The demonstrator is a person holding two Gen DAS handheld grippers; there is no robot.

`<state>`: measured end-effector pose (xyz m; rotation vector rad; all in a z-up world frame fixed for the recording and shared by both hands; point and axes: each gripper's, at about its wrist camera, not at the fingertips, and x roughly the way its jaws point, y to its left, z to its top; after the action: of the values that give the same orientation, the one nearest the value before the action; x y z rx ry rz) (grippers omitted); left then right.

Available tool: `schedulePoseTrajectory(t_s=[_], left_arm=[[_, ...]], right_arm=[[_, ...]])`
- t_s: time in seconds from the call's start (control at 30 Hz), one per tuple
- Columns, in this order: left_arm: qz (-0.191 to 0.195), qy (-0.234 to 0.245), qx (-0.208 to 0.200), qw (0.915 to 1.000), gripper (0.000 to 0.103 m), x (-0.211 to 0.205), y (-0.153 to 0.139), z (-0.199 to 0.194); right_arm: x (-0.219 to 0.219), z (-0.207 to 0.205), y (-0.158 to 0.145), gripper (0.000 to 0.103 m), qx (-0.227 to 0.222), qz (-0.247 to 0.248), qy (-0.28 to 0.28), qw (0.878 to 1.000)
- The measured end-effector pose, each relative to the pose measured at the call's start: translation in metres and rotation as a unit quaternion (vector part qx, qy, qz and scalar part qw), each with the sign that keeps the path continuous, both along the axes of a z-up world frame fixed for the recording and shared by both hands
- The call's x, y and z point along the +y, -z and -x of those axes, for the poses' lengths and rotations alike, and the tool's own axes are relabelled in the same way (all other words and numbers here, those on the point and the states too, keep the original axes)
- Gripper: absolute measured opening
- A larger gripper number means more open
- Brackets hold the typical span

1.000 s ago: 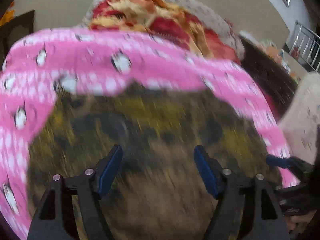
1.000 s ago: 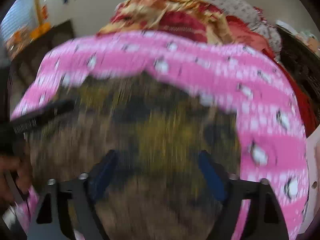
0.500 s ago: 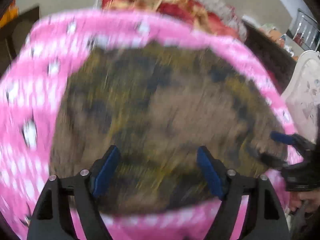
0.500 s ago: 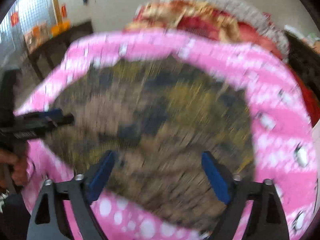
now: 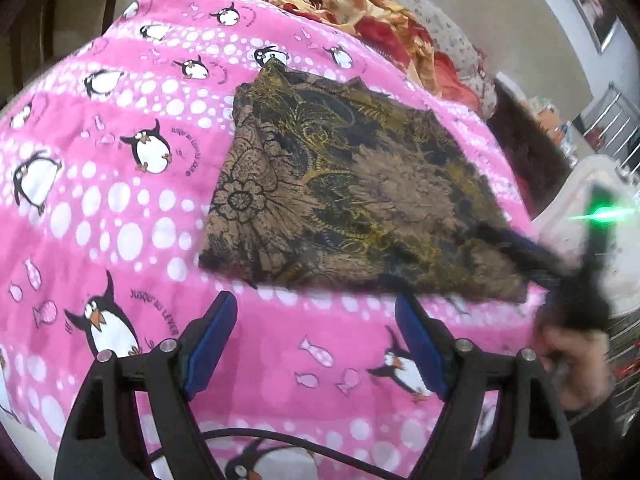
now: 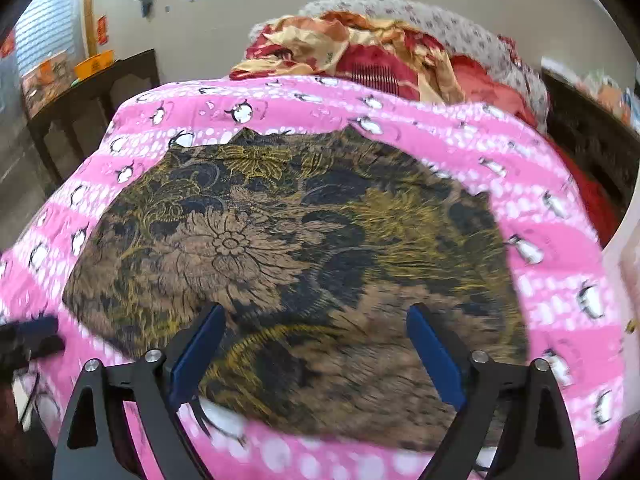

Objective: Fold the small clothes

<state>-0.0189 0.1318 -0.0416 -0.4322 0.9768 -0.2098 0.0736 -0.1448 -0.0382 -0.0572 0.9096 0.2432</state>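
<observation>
Folding looks partly done: your brown floral-print cloth (image 6: 296, 264) lies doubled on the pink penguin blanket (image 5: 120, 208); left tool (image 5: 316, 340) and right tool (image 6: 316, 356) hover released.

Home bedroom — penguin blanket (image 5: 120, 208), heaped bedding (image 6: 360, 52)

The left gripper (image 5: 316, 344) has its blue-padded jaws spread wide with nothing between them, and the fingers point forward and slightly down. The right gripper (image 6: 314, 354) is likewise spread wide and holds nothing. In the left wrist view the right gripper appears blurred at the right edge, gripped by the person's right hand (image 5: 576, 364)
</observation>
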Motion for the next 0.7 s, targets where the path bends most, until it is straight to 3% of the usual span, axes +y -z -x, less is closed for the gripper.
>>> schedulePoseTrajectory(t_s=[0.07, 0.13, 0.2, 0.3, 0.4, 0.5, 0.6, 0.67, 0.7], left_arm=[[0.038, -0.001, 0.02, 0.9991, 0.082, 0.009, 0.007, -0.005], [0.076, 0.007, 0.069, 0.9947, 0.082, 0.014, 0.027, -0.019], [0.118, -0.002, 0.056, 0.9914, 0.085, 0.024, 0.032, -0.026], [0.154, -0.01, 0.071, 0.9855, 0.086, 0.031, 0.034, -0.047], [0.222, -0.031, 0.091, 0.9703, 0.086, 0.043, 0.043, -0.064], [0.288, -0.05, 0.076, 0.9533, 0.085, 0.054, 0.044, -0.062], [0.269, -0.071, 0.076, 0.9575, 0.066, 0.058, 0.048, -0.059], [0.269, -0.096, 0.08, 0.955, 0.048, 0.063, 0.055, -0.057], [0.267, -0.107, 0.074, 0.955, 0.047, 0.064, 0.057, -0.055]], right_arm=[[0.003, -0.01, 0.033, 0.097, 0.028, -0.007, 0.004, 1.0], [0.014, -0.002, 0.038, 0.103, -0.007, 0.018, -0.005, 1.0], [0.017, 0.001, 0.037, 0.103, -0.011, 0.032, -0.004, 0.999], [0.011, 0.0, 0.037, 0.103, -0.012, 0.011, -0.005, 1.0], [0.011, 0.0, 0.037, 0.103, -0.011, 0.007, -0.005, 1.0], [0.009, 0.002, 0.036, 0.103, -0.013, 0.009, -0.005, 1.0], [0.009, 0.003, 0.035, 0.103, -0.013, 0.008, -0.004, 1.0], [0.009, 0.002, 0.035, 0.103, -0.013, 0.008, -0.004, 1.0], [0.01, 0.002, 0.035, 0.103, -0.013, 0.008, -0.004, 1.0]])
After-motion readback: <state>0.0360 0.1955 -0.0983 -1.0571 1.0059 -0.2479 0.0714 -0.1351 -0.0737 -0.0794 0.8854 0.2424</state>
